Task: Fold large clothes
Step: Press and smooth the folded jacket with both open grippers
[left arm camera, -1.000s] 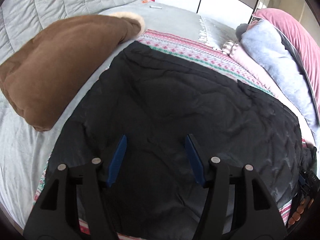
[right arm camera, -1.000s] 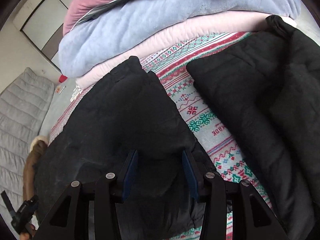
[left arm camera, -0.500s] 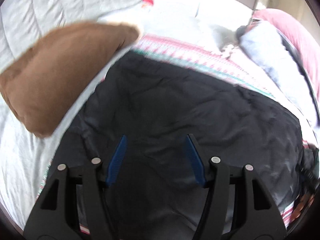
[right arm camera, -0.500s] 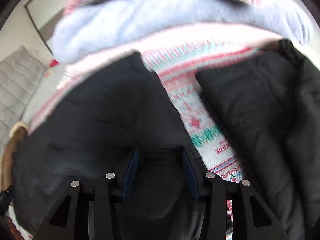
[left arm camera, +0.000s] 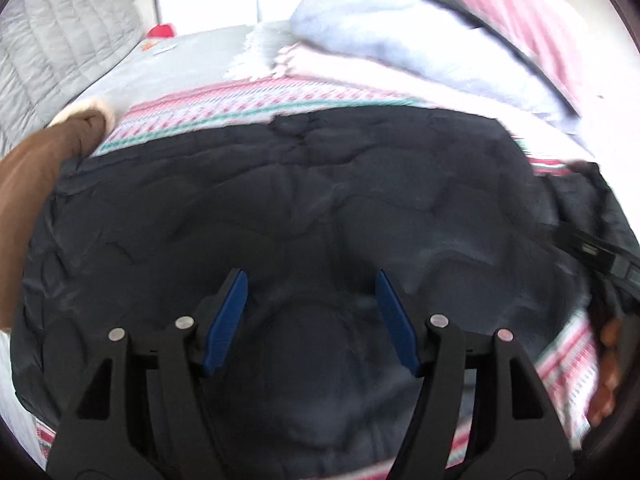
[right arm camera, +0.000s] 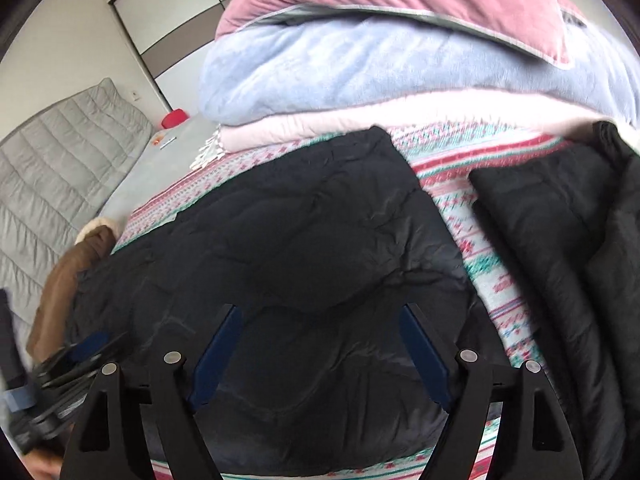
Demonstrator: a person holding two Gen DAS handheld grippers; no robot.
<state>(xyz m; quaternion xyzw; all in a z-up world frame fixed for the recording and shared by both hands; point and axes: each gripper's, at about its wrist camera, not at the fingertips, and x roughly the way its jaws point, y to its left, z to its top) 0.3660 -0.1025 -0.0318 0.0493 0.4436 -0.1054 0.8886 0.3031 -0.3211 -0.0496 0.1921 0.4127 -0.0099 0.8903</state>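
Black padded jacket [left arm camera: 304, 208] lies folded flat under both spread-jawed, empty grippers, left gripper [left arm camera: 311, 280] and right gripper [right arm camera: 318, 314]; next likely a near-edge grip.

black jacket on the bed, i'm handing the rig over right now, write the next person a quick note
Left gripper: open, holding nothing, over the black jacket.
Right gripper: open, holding nothing, over the same jacket.
The jacket lies in a flat block on the patterned blanket; a second black garment lies apart to its right.
Done: it looks at least partly folded.
Left: probably another fold or smoothing, then the second garment.
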